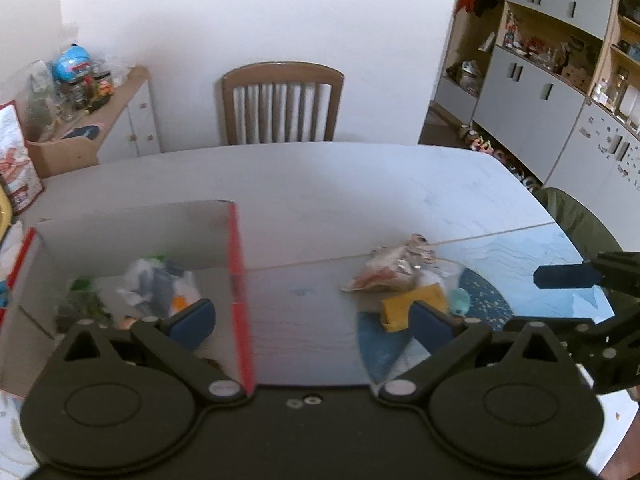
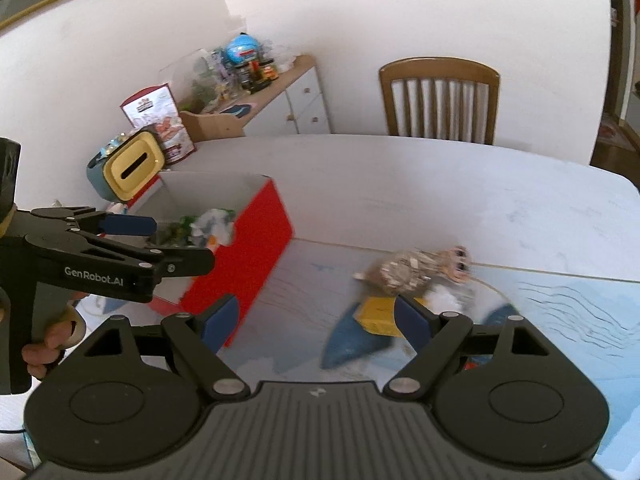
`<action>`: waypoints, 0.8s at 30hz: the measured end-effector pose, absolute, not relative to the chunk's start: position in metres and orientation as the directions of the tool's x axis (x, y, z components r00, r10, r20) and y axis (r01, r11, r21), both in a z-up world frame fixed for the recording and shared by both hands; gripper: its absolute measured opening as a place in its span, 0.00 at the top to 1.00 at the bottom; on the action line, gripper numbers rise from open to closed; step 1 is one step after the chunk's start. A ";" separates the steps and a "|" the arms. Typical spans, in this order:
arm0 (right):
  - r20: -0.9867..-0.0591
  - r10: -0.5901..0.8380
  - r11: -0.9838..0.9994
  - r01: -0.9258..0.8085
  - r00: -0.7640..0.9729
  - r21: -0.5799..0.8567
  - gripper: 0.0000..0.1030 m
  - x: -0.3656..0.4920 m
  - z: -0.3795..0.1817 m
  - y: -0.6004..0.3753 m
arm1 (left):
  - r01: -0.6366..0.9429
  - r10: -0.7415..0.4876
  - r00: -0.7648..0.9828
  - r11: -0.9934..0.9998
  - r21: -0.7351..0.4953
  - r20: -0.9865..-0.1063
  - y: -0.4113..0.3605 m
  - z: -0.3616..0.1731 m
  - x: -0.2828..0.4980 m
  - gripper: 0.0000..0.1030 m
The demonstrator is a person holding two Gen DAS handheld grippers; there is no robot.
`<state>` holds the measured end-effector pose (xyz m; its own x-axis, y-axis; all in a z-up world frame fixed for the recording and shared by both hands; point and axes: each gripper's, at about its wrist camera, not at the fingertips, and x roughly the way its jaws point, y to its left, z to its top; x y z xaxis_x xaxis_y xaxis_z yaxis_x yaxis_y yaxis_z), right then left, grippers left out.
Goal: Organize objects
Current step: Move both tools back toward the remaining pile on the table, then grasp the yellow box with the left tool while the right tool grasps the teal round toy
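Now, table (image 1: 320, 184): a pale, marbled top with a blue patterned mat (image 2: 580, 320) laid over its near right part.
Box (image 2: 248, 248): red-sided cardboard, open at the top, standing on the left half of the table.
Box contents (image 1: 160, 284): a blurred heap of clear wrappers with green, grey and orange bits lying on the floor of the box; what each piece is cannot be told.
Loose pile: well to the right of the box, at the mat's edge, lies a crumpled printed packet (image 1: 388, 272); just beside it are a yellow block (image 1: 412, 304), a small teal piece (image 1: 460, 300) and some clear wrap, all motion-blurred.
Left gripper (image 1: 312, 320): jaws spread wide with nothing between the blue pads; one pad sits over the box interior, the other over the yellow block, and the red wall of the box runs up between them. A hand (image 2: 48, 344) grips its handle in the right wrist view.
Right gripper (image 2: 316, 320): jaws apart, pads pressing on nothing; bare table shows between them, and the pile lies just past the right pad.
Chair (image 1: 282, 104): wooden, slatted back, at the table's far side against the white wall.
Yellow-lidded tin (image 2: 132, 164): behind the box, near the table's far left edge.
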<state>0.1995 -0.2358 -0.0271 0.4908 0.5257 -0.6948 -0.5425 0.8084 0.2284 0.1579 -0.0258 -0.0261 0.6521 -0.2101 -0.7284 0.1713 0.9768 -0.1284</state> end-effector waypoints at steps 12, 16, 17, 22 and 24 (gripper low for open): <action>-0.724 0.473 0.838 -0.508 0.501 0.196 0.18 0.208 -0.054 -0.310 | 0.183 -0.267 0.601 0.964 -0.195 -0.753 -0.082 -0.055 0.172 0.00; -0.734 0.463 0.841 -0.506 0.496 0.189 0.18 0.216 -0.065 -0.324 | 0.170 -0.272 0.578 0.962 -0.212 -0.770 -0.098 -0.067 0.185 0.00; -0.737 0.461 0.841 -0.508 0.494 0.187 0.18 0.219 -0.068 -0.327 | 0.164 -0.273 0.571 0.962 -0.218 -0.774 -0.101 -0.071 0.188 0.00; -0.757 0.445 0.842 -0.512 0.478 0.172 0.18 0.233 -0.087 -0.332 | 0.141 -0.266 0.540 0.964 -0.226 -0.799 -0.116 -0.089 0.204 0.01; -0.766 0.441 0.842 -0.511 0.468 0.173 0.18 0.239 -0.096 -0.333 | 0.139 -0.260 0.529 0.966 -0.220 -0.808 -0.123 -0.097 0.210 0.00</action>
<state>0.2387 -0.3334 -0.0958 0.4680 0.4412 -0.7657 -0.5109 0.8421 0.1729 0.2099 -0.1227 -0.0969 0.5285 -0.2602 -0.8081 0.1389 0.9655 -0.2201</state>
